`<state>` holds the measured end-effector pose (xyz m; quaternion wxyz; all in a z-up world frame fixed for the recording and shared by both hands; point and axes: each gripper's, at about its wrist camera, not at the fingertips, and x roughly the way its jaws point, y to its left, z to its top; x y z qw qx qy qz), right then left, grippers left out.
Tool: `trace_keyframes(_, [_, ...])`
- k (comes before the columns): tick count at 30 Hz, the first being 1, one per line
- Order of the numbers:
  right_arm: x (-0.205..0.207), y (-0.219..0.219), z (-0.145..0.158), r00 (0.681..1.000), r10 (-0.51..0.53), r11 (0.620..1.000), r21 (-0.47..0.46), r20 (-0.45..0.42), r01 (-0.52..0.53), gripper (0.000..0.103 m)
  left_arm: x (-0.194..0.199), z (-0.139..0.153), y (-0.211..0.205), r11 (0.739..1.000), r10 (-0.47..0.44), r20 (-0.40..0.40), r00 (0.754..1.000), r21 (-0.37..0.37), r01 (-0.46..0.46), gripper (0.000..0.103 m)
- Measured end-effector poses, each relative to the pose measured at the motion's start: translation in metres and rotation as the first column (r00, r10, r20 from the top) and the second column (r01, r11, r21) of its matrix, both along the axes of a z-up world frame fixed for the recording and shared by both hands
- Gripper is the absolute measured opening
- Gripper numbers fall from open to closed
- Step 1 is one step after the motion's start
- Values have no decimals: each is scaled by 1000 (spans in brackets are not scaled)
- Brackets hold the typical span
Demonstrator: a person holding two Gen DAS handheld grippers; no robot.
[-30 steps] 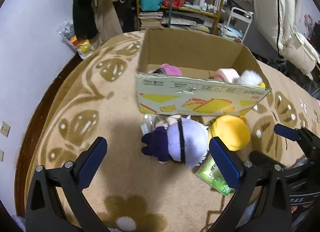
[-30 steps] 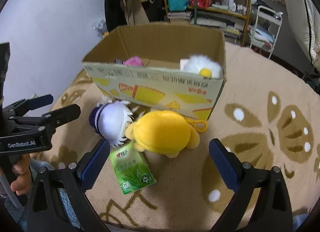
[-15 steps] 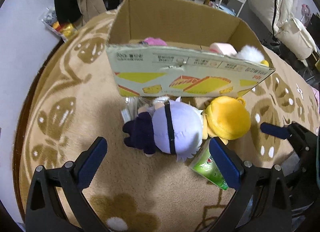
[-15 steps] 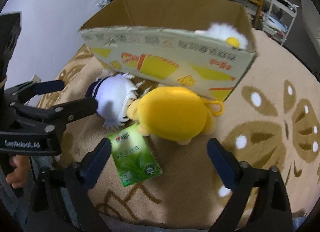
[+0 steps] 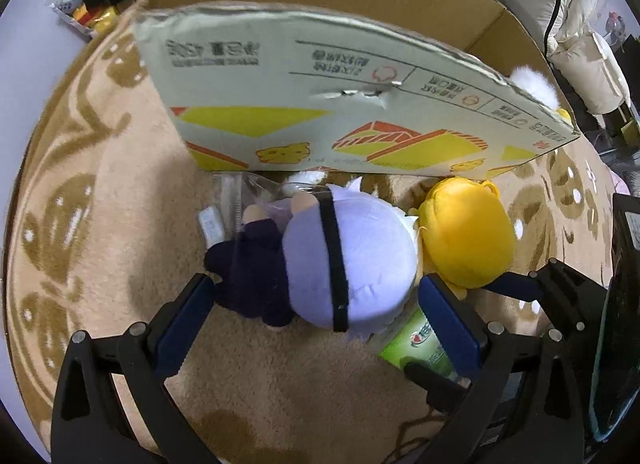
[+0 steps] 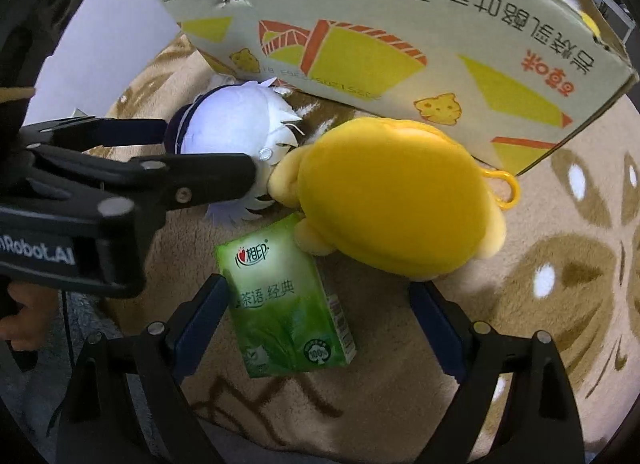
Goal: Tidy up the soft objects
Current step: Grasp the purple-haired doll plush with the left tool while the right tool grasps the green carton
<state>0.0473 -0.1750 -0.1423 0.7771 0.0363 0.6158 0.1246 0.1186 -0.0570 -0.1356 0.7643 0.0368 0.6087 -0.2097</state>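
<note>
Cardboard box [image 5: 352,111]: one, standing on the patterned rug [image 5: 100,191] just behind the toys; a white fluffy toy [image 5: 534,81] peeks over its right rim, so some soft things are already inside.
White-haired doll [image 5: 348,264]: one, lying on the rug in front of the box, touching the yellow plush. Left gripper [image 5: 316,314] straddles it with jaws spread wide, pads not pressing. Best to sink lower and close across the round head, not the loose dark body.
Yellow plush [image 6: 392,199]: one, beside the doll and against the box. Right gripper [image 6: 318,318] hangs just short of it, jaws released and holding nothing; they have just closed in a little. It should reach further forward so the pads take the plush, not the carton.
Green tissue pack [image 6: 286,298]: one, between the right jaws now; not clearly soft, so likely leave it.
Grippers: two.
</note>
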Motion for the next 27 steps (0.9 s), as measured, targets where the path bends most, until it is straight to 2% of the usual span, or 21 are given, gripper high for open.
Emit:
trace_keyframes(7, [0,18,0,999,43,998,-42,8,-43,94,2,-4,-7,1000,-5,19,1000,14,5,101])
trace_keyframes(9, [1,24,-2,999,50,998,-30,4,-50,77,4,-8,-8,1000,7,11,1000,23,-7,101])
trace_keyframes(12, [-1,28,-1,998,66,998,2,-4,-66,63,4,-11,-5,1000,28,-3,1000,1,-28,100])
trace_keyframes(19, [-7,35,7,999,36,999,-19,15,-36,61,-2,-8,-5,997,73,50,996,23,-75,90])
trace_keyframes(24, [-9,27,25,999,0,1000,22,45,-1,61,-6,-2,2,996,89,64,994,24,-91,89])
trace_keyframes(27, [-14,14,28,998,-34,999,41,45,32,61,-11,8,12,993,116,103,988,25,-120,89])
